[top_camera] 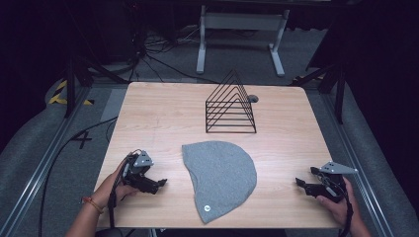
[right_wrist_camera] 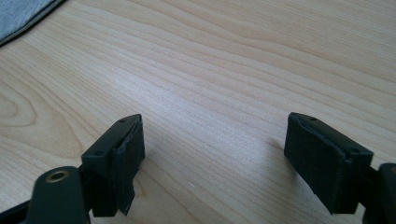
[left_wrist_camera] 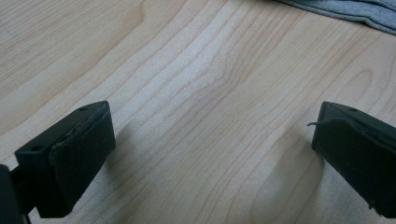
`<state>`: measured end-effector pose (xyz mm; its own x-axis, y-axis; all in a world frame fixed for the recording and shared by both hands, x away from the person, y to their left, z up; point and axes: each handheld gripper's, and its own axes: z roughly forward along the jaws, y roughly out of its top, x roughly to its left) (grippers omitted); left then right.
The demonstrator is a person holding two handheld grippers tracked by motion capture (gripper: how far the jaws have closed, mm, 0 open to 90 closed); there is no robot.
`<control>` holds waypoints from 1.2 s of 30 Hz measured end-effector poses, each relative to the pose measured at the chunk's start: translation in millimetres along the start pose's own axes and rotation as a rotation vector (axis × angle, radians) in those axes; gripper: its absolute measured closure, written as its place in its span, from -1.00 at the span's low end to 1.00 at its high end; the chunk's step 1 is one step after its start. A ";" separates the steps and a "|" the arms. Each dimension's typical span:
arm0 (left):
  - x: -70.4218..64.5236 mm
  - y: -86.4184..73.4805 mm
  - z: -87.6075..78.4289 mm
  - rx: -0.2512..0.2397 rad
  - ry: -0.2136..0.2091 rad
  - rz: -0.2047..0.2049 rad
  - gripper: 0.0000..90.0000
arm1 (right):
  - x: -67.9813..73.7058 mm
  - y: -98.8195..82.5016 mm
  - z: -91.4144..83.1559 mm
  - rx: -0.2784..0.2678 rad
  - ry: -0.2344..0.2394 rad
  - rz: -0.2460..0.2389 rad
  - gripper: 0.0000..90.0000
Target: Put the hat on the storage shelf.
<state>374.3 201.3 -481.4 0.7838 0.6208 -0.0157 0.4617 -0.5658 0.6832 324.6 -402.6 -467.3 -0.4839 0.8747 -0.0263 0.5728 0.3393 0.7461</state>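
A: From the high view, the grey cap [top_camera: 219,178] is lying flat, near-centre on the table [top_camera: 163,113]. The rack [top_camera: 230,104] is standing just behind the cap. The left gripper [top_camera: 159,183] is sitting left of the cap, the right gripper [top_camera: 300,182] well right of it, both apart from it.

B: Left gripper view?

A: Jaws are standing spread over bare wood; the cap's edge [left_wrist_camera: 345,10] is showing beyond them. I'd guess a low approach risks shoving the cloth rather than pinching it.

B: Right gripper view?

A: Jaws are spread too, the cap's corner [right_wrist_camera: 18,14] lying beyond. A one-layer pinch could drag the cap into the rack.
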 end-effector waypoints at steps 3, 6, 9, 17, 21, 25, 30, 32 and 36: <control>1.5 -2.4 -1.5 -0.004 -0.017 0.017 -1.00 | 0.0 0.1 -0.3 0.002 0.000 -0.002 -0.54; 1.5 -2.8 -2.1 -0.005 -0.013 0.023 -1.00 | 1.2 -0.2 -0.9 -0.001 0.000 -0.003 -0.48; 2.1 -1.8 -3.5 0.014 -0.027 0.034 -0.99 | 1.5 0.1 -0.5 -0.003 0.001 -0.005 -0.48; 3.0 11.7 1.2 0.009 -0.084 0.083 -0.60 | 7.6 6.7 0.1 0.014 0.049 -0.013 -0.28; 1.9 28.0 3.4 -0.025 -0.094 0.102 -0.27 | 30.0 23.5 -1.6 -0.009 0.126 -0.083 0.05; -1.3 52.6 5.7 -0.056 -0.086 0.146 0.12 | 66.3 44.8 -1.0 -0.052 0.228 -0.157 0.40; -10.9 83.6 19.5 -0.086 -0.092 0.208 0.30 | 120.6 62.8 12.7 -0.057 0.378 -0.273 0.69; -11.0 93.1 26.7 -0.080 -0.095 0.211 0.34 | 142.2 68.4 20.2 -0.046 0.440 -0.313 0.77; -16.3 108.3 45.4 -0.051 -0.100 0.259 0.42 | 183.7 74.7 36.0 -0.025 0.526 -0.394 0.85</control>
<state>430.4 105.3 -440.3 0.9110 0.4015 0.0941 0.2215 -0.6689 0.7095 302.3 -204.1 -440.4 -0.9170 0.3981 0.0231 0.2736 0.5860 0.7627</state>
